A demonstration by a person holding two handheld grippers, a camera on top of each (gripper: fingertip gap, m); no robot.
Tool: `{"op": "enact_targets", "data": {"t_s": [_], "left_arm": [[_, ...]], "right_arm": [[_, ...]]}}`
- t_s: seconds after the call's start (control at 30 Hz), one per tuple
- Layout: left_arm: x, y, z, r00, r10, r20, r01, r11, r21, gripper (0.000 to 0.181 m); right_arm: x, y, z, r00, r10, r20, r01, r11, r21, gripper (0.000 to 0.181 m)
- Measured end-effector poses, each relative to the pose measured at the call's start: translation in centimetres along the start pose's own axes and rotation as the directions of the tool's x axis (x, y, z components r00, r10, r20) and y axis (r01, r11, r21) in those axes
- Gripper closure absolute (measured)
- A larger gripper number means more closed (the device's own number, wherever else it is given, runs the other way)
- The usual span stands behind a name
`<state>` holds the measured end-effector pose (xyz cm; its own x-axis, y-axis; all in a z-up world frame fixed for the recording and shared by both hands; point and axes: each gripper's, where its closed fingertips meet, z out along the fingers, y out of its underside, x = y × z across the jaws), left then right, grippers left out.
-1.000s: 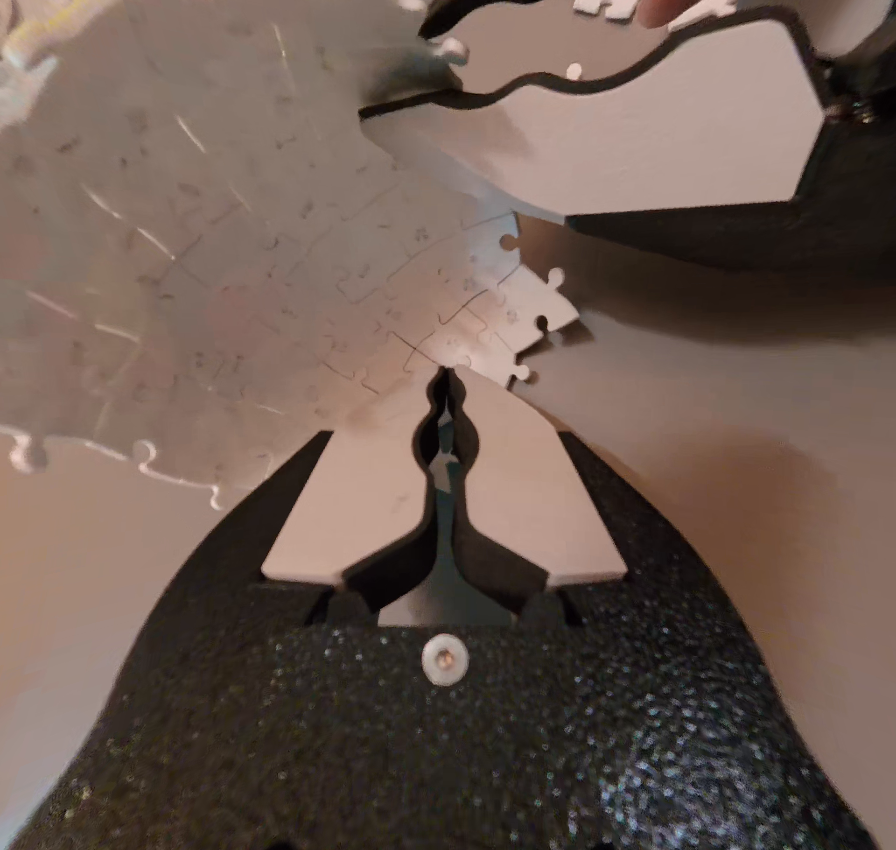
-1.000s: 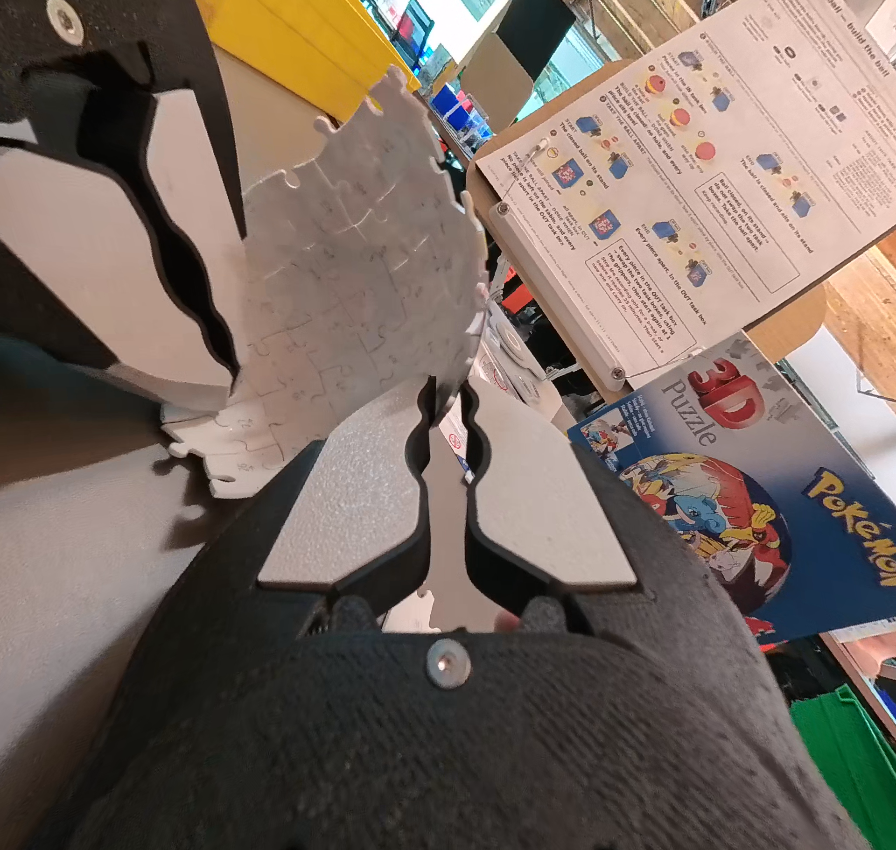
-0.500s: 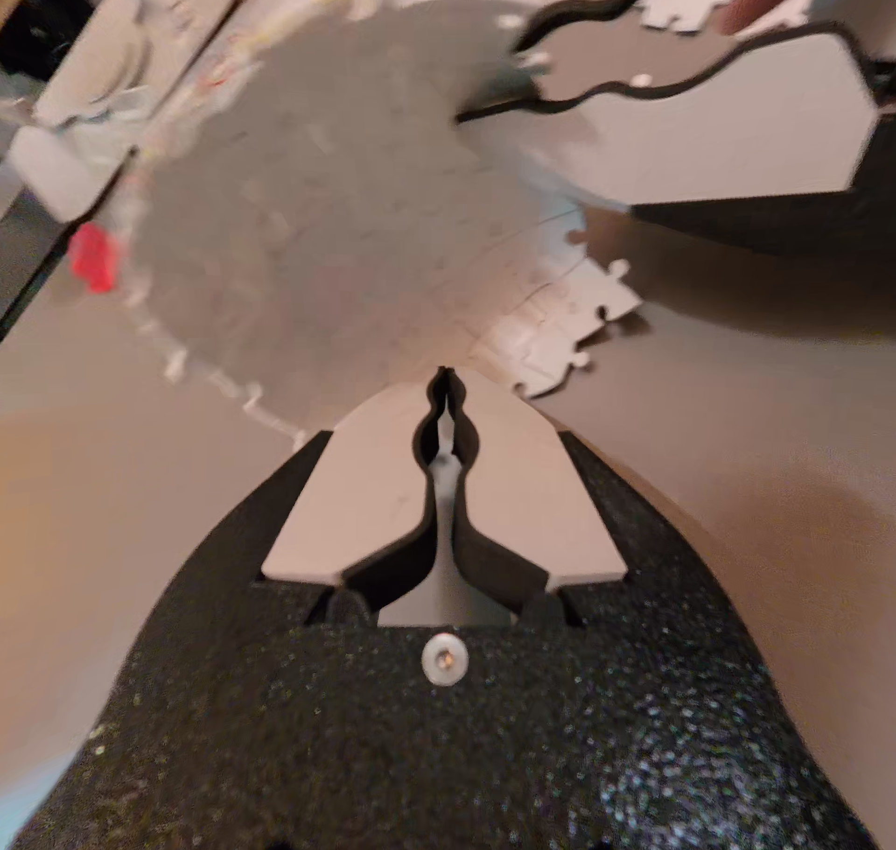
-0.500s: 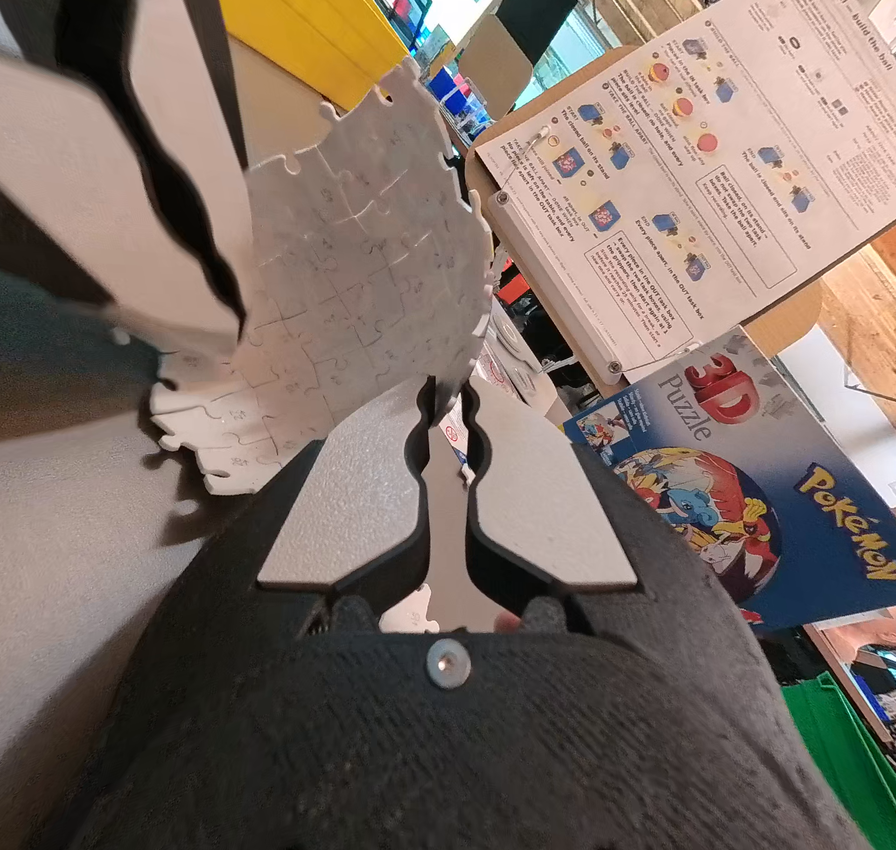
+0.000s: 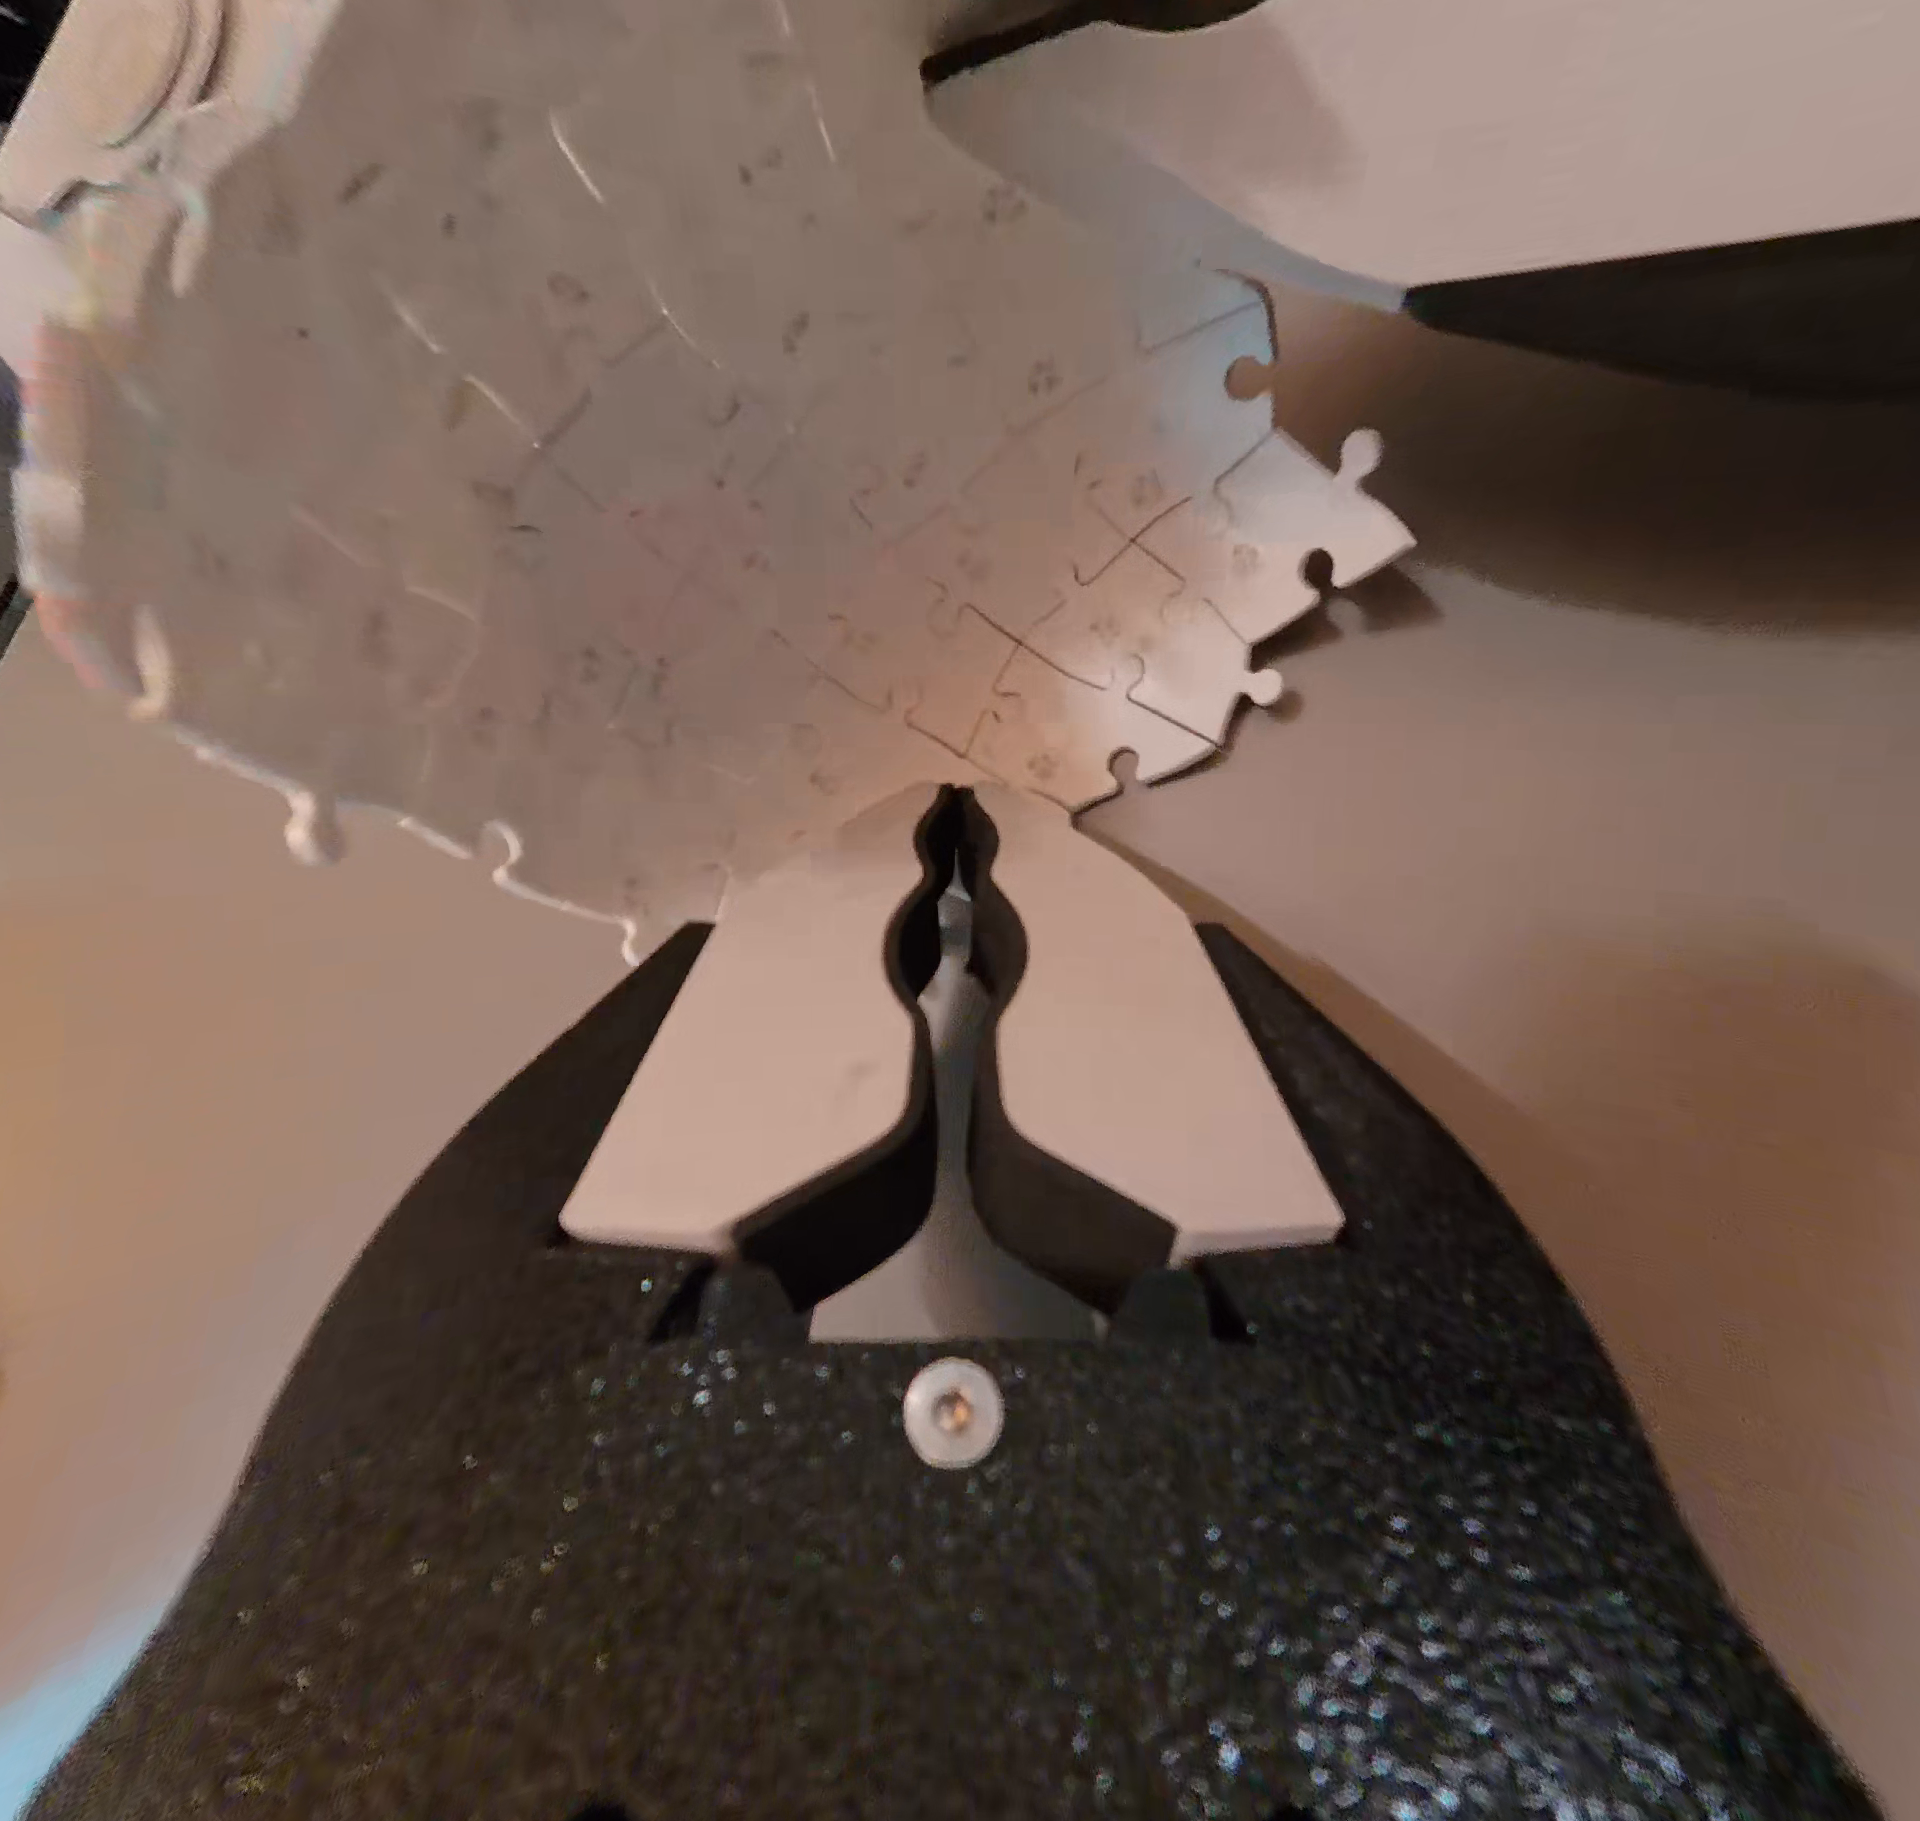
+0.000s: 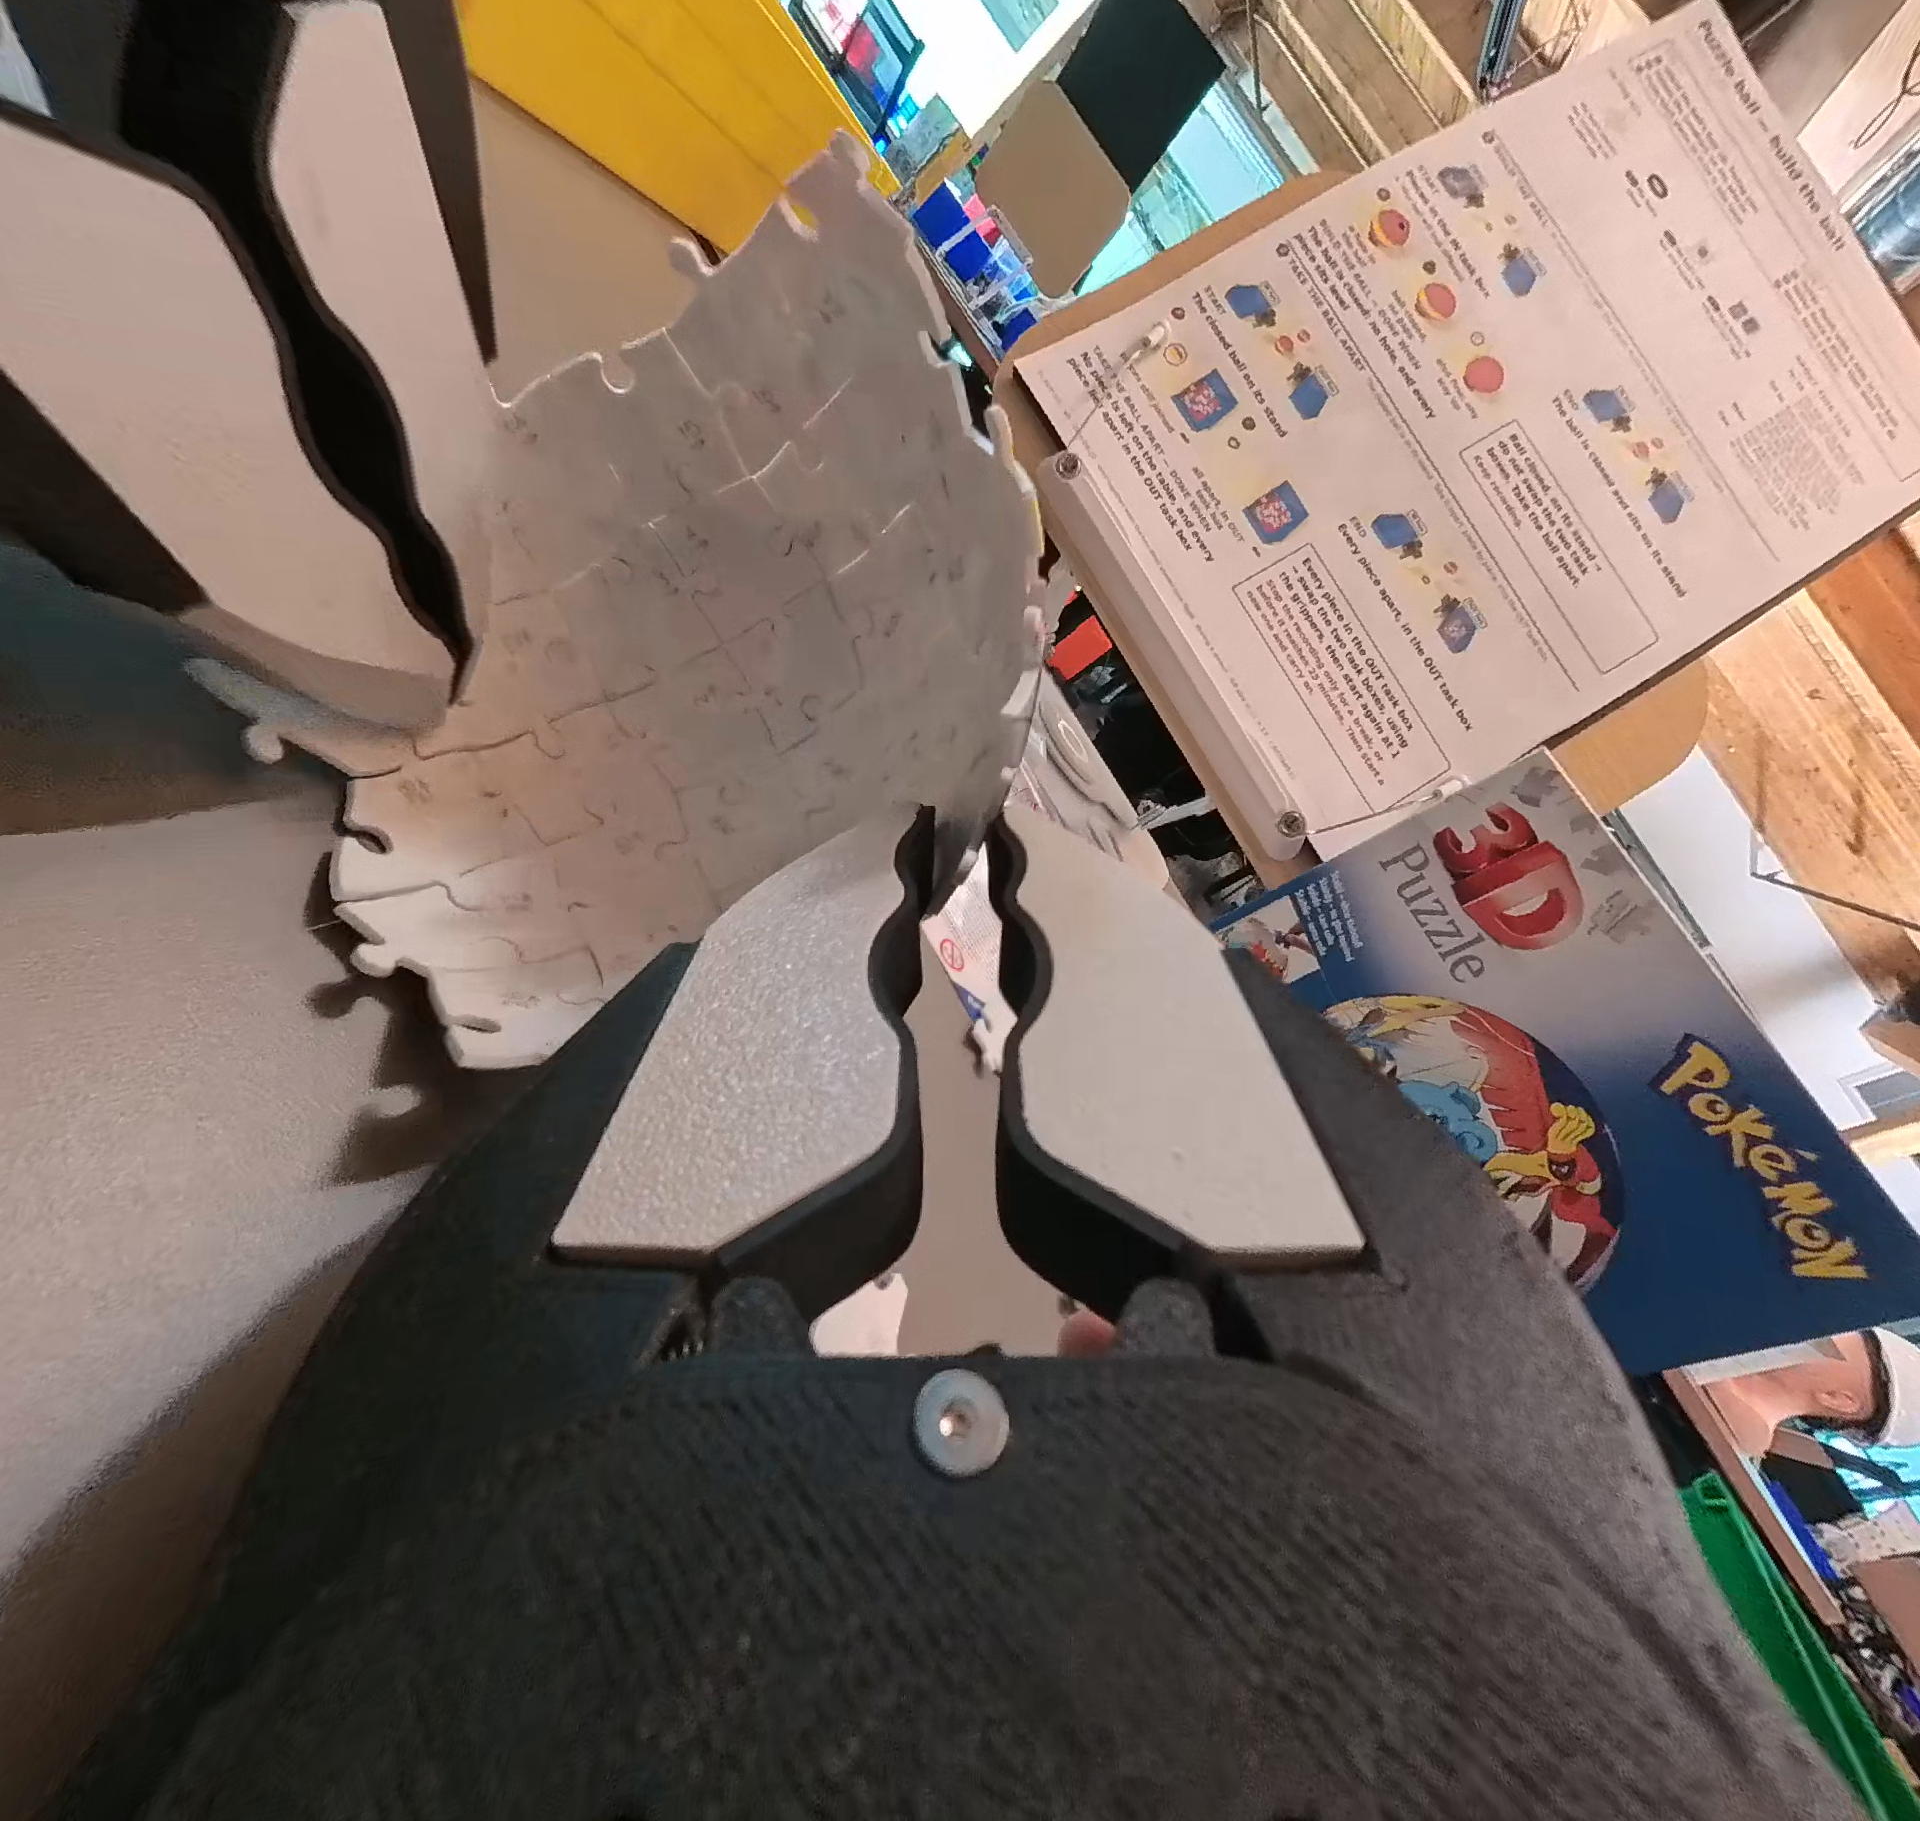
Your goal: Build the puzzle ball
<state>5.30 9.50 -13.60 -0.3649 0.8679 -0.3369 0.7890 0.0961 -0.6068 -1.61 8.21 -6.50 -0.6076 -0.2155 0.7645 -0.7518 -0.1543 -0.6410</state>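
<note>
A partly built puzzle ball, a curved white shell of joined pieces (image 5: 675, 421), is held up between both grippers, its blank inner side facing the cameras. My left gripper (image 5: 958, 805) is shut on the shell's lower edge. In the left wrist view the right gripper (image 5: 1455, 109) bites the shell's upper right rim. In the right wrist view the shell (image 6: 727, 576) stands on edge, and my right gripper (image 6: 951, 836) is shut on its rim. The left gripper (image 6: 208, 369) clamps the shell's opposite side at upper left. The shell's printed outer face is hidden.
A grey table top (image 5: 1558, 1044) lies below the shell. A blue puzzle box (image 6: 1558, 1096) and a clipboard with an instruction sheet (image 6: 1455, 421) stand to the right. Yellow bins (image 6: 623, 88) are behind, and a green bin (image 6: 1766, 1615) is at lower right. My hands' fingertips stand some 10 cm from each other.
Both grippers kept their hold and turned the shell. In the left wrist view it swung away, then came back closer. The right gripper shifted up towards the frame's top edge.
</note>
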Motion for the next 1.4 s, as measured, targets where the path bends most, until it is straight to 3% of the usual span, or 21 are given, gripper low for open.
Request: {"op": "enact_targets", "data": {"t_s": [0.3,0.53,0.67,0.8,1.17,1.27,1.4], "left_arm": [[0.6,-0.1,0.2,0.995,0.097,0.036,-0.096,0.995,-0.025,0.181],[0.6,-0.1,0.2,0.996,0.084,0.041,-0.082,0.996,-0.038,0.181],[0.8,-1.4,-0.4,0.998,0.03,0.059,-0.034,0.997,0.069,0.181],[2.2,-2.3,-0.6,1.0,0.0,-0.012,0.002,0.993,0.115,0.181],[3.3,-2.1,0.7,0.995,-0.015,-0.097,0.018,0.999,0.04,0.181],[2.7,-2.2,0.2,0.998,0.029,-0.049,-0.025,0.996,0.088,0.181],[-0.8,-1.3,-2.1,0.993,-0.106,0.06,0.096,0.984,0.151,0.181]], "right_arm": [[0.0,-0.5,0.0,1.0,-0.013,-0.009,0.013,1.0,0.016,0.172],[0.0,-0.4,0.0,1.0,-0.013,-0.008,0.013,1.0,0.017,0.172],[0.0,-0.2,0.0,1.0,-0.002,-0.003,0.002,1.0,0.008,0.172],[0.0,-0.2,-0.2,1.0,0.002,-0.003,-0.002,1.0,0.004,0.172],[-0.1,-0.1,-0.2,1.0,0.009,-0.005,-0.009,1.0,0.005,0.171],[-0.1,-0.1,-0.2,1.0,0.002,-0.007,-0.002,1.0,0.004,0.171],[-0.1,-0.1,-0.2,1.0,-0.004,-0.008,0.004,1.0,0.005,0.171]]}}
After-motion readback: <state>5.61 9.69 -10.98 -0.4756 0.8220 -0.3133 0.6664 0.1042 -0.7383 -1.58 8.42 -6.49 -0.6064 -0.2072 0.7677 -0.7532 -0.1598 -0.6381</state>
